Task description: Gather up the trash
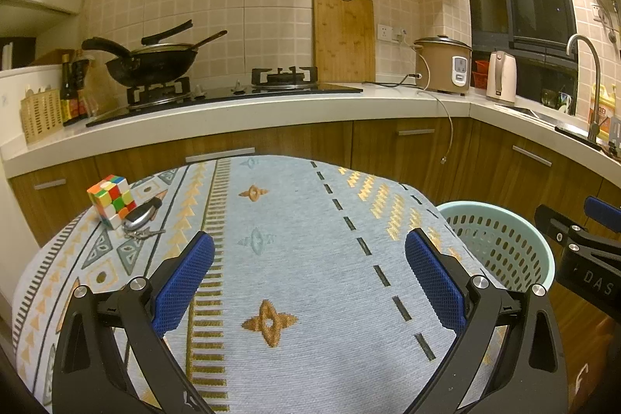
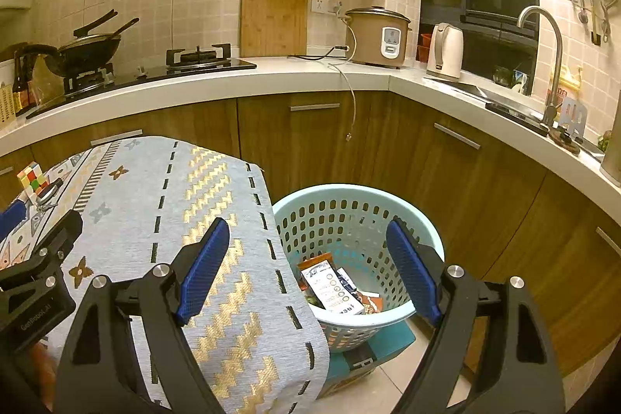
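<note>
A pale green perforated basket [image 2: 388, 317] stands on the floor right of the cloth-covered table [image 2: 163, 204]. Inside it lie several wrappers and small cartons [image 2: 333, 288]. My right gripper [image 2: 308, 266] hangs open above the table's right edge and the basket, nothing between its blue pads. My left gripper [image 1: 309, 276] is open over the middle of the patterned tablecloth [image 1: 295, 258], also empty. The basket [image 1: 500, 247] shows at the right in the left wrist view, with the right gripper's body [image 1: 582, 251] beside it.
A colour cube [image 1: 111, 200] and a car key with keys [image 1: 141, 220] lie at the table's far left. Behind runs a kitchen counter [image 1: 271, 111] with a stove, wok [image 1: 151, 63], rice cooker [image 1: 444, 64], kettle and sink tap. A dangling cable [image 2: 351, 103] hangs over the cupboards.
</note>
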A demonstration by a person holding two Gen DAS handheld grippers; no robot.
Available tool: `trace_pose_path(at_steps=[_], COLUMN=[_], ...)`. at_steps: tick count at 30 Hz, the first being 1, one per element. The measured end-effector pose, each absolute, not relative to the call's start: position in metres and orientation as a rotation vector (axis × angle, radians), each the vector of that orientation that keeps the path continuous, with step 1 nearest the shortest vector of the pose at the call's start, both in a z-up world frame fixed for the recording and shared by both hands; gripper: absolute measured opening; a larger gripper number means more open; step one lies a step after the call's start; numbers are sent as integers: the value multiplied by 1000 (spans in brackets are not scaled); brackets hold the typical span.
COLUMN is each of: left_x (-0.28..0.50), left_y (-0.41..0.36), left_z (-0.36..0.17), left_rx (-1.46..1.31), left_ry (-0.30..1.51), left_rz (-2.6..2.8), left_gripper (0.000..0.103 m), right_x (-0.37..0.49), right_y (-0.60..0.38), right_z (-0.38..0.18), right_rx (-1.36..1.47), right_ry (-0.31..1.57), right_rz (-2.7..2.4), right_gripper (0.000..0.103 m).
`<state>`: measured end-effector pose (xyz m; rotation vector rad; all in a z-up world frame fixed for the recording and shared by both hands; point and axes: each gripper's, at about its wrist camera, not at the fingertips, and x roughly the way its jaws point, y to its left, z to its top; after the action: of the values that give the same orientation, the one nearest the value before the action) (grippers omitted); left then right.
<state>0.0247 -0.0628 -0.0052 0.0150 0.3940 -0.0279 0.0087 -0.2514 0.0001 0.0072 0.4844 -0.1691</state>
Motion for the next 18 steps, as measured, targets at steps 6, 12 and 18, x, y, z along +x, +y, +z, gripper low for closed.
trace_pose_path(at_steps=[6,12,18], left_x=[24,24,24], left_y=[-62,-63,-63], left_z=[-5,-5,-5], left_rx=[16,16,16], left_ry=[394,394,394], left_rz=[-27,-28,-27], left_gripper=[95,95,95], right_x=[10,12,13], right_y=[-250,-250,-250], right_z=[-1,0,0], right_rx=[5,6,4], right_ry=[487,487,488], right_rz=[-160,-158,-156], right_gripper=[79,79,79])
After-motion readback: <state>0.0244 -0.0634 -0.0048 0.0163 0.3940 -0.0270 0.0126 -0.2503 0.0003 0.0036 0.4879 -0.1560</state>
